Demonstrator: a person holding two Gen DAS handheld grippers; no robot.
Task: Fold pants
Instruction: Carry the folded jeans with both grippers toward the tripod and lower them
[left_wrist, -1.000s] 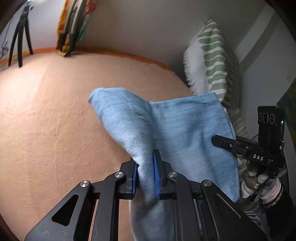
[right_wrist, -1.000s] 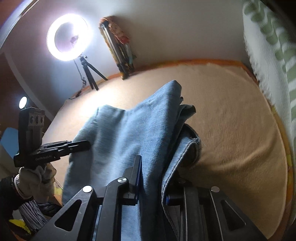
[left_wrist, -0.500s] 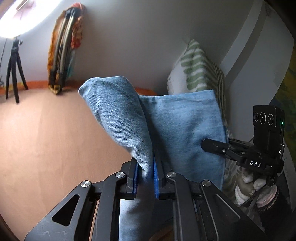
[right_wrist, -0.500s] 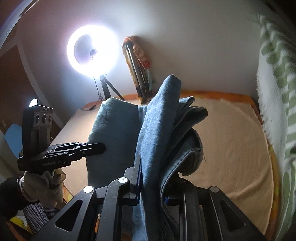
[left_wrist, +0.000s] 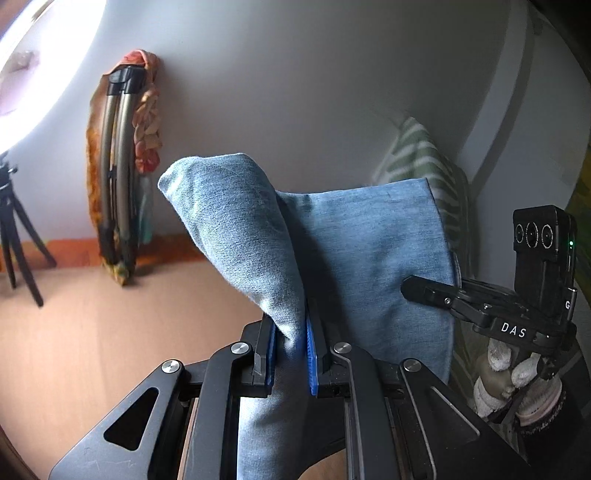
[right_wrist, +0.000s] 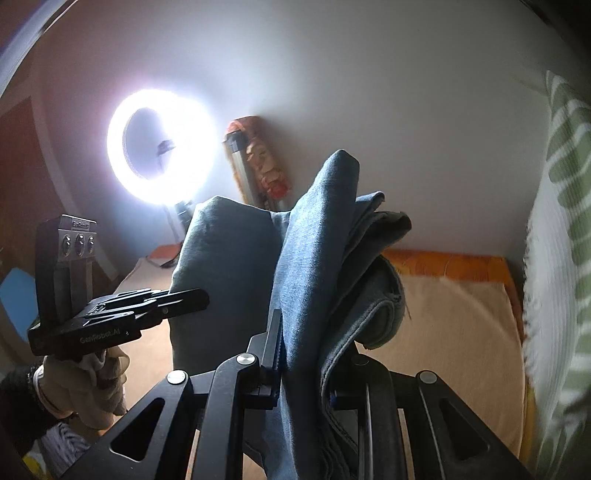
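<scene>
Light blue denim pants (left_wrist: 362, 258) hang lifted in the air between my two grippers, above the peach-coloured bed (left_wrist: 92, 332). My left gripper (left_wrist: 290, 332) is shut on a bunched fold of the pants. My right gripper (right_wrist: 306, 339) is shut on several thick layers of the pants (right_wrist: 321, 240), near a hem or waistband edge. The right gripper also shows at the right of the left wrist view (left_wrist: 417, 290), and the left gripper at the left of the right wrist view (right_wrist: 192, 297). The lower part of the pants is hidden below both cameras.
A lit ring light (right_wrist: 162, 147) on a tripod (left_wrist: 18, 251) stands at the bed's far side. A folded frame with orange cloth (left_wrist: 122, 166) leans on the white wall. A green-striped pillow (right_wrist: 557, 258) lies along the right edge.
Both grippers have risen and tilted upward with the pants. The cloth has come off the bed and now hangs in the air; the wall fills more of both views.
</scene>
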